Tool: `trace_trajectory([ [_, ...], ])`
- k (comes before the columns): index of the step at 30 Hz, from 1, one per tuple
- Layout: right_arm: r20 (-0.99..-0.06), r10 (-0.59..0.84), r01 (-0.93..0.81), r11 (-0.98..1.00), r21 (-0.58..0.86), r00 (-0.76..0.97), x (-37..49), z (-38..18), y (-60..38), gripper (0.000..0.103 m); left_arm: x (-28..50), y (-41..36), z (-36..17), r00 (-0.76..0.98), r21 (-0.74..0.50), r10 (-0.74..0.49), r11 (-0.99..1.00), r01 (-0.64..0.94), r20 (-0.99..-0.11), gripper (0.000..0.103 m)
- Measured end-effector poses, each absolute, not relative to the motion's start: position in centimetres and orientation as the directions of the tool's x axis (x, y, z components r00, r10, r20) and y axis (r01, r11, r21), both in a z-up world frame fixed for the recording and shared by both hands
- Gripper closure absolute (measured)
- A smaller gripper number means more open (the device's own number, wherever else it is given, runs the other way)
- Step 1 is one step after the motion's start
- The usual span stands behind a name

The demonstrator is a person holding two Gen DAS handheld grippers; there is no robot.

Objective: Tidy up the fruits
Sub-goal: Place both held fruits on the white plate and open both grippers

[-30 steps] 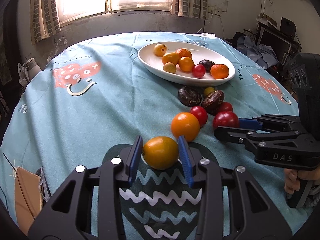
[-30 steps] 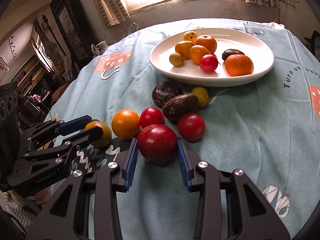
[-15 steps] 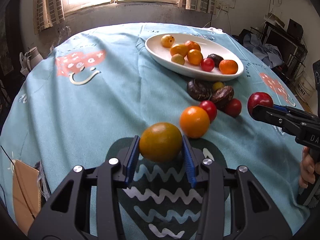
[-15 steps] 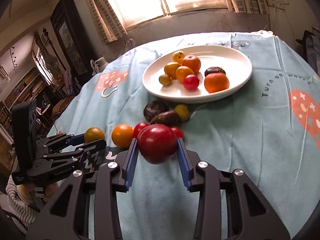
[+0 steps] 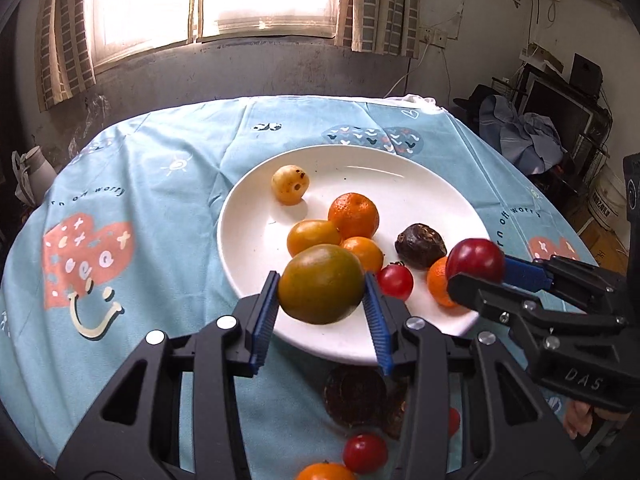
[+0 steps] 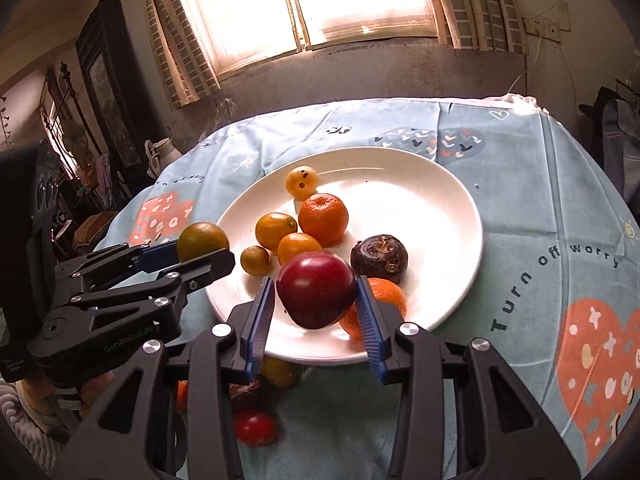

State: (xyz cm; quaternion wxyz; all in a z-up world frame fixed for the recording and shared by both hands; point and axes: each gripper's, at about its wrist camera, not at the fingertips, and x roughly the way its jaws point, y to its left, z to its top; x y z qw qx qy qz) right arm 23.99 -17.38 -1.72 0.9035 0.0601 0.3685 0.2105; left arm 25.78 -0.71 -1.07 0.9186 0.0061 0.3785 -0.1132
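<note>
Our left gripper (image 5: 322, 307) clamps the greenish-orange fruit (image 5: 321, 283); right gripper (image 6: 316, 312) jaws are opening around the red plum (image 6: 316, 289). Fruits (image 5: 365, 453) below the plate (image 5: 248, 240) sit half-hidden, perhaps four. Its far rim stays free.

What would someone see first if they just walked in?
Two tools hover over the near edge of a white plate of fruit. The left tool grips a green-orange fruit. The right tool is opening around a red plum.
</note>
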Motion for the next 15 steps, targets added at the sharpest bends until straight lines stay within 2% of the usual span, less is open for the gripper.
trace_trajectory([
  [2,-0.619,0.416,-0.337,0.908,0.248,0.666,23.9,-2.1,-17.2,0.044,26.5,-0.7,-1.9,0.676,-0.079,-0.204,0.974,0.212,-0.708,0.06],
  [6,-0.61,0.412,-0.338,0.91,0.24,0.677,23.3,-1.7,-17.8,0.044,26.1,-0.3,-2.7,0.672,-0.072,-0.193,0.976,0.204,-0.715,0.059],
  [9,-0.606,0.424,-0.345,0.905,0.25,0.673,22.1,-1.2,-18.1,0.044,24.3,0.6,-2.0,0.699,-0.052,-0.176,0.979,0.195,-0.693,0.049],
  [15,-0.588,0.438,-0.35,0.898,0.265,0.68,18.4,-1.0,-18.3,0.044,19.3,2.7,-0.6,0.74,-0.057,-0.172,0.982,0.179,-0.651,0.036],
])
